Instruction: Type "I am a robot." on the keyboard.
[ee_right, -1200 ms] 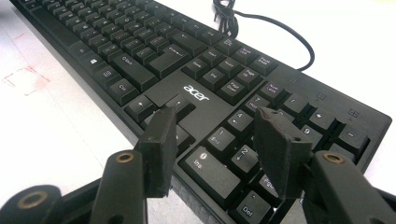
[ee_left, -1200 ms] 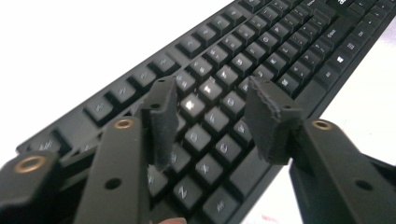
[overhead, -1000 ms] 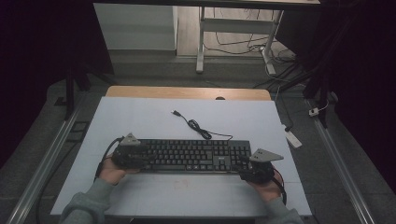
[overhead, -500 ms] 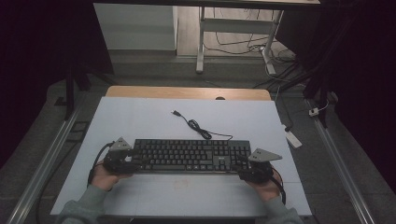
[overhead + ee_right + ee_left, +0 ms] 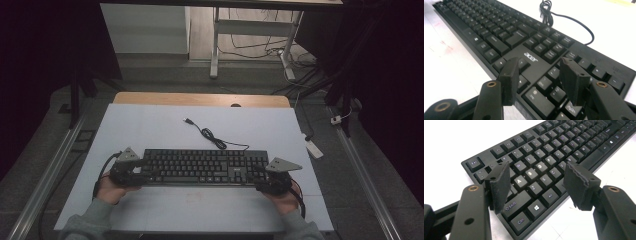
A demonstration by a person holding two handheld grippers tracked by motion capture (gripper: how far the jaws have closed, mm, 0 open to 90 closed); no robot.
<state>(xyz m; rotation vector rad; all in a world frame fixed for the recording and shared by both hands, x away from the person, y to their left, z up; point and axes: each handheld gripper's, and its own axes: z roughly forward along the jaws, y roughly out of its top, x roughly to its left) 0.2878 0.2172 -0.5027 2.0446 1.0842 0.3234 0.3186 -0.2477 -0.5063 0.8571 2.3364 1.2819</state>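
Resting: keyboard (image 5: 202,167), a black full-size Acer board, lies flat near the front edge of the white bench (image 5: 150,125), its long side running across the person's front.
Cable: keyboard cord (image 5: 212,137) trails from the back edge toward the far side of the bench, loosely bunched, plug end free.
Progress: by my reading the keyboard is set down and squared to the bench, and both claws are off it; what may be left is drawing the hands clear, or taking a fresh hold if it is to move again.
Left claw: left claw (image 5: 537,183) has just been opening; its jaws stand spread over the Shift and letter keys at the board's left end, and the pads (image 5: 499,185) press on nothing.
Right claw: right claw (image 5: 539,75) is also spread, jaws poised over the number pad and arrow keys at the right end, no pad bearing on the board.
Left hand pose: left hand (image 5: 111,186) comes in low from the near edge, the claw aimed inward and slightly down at the keyboard's end.
Right hand pose: right hand (image 5: 281,199) mirrors it at the opposite end, grey plate uppermost, held low just above the bench.
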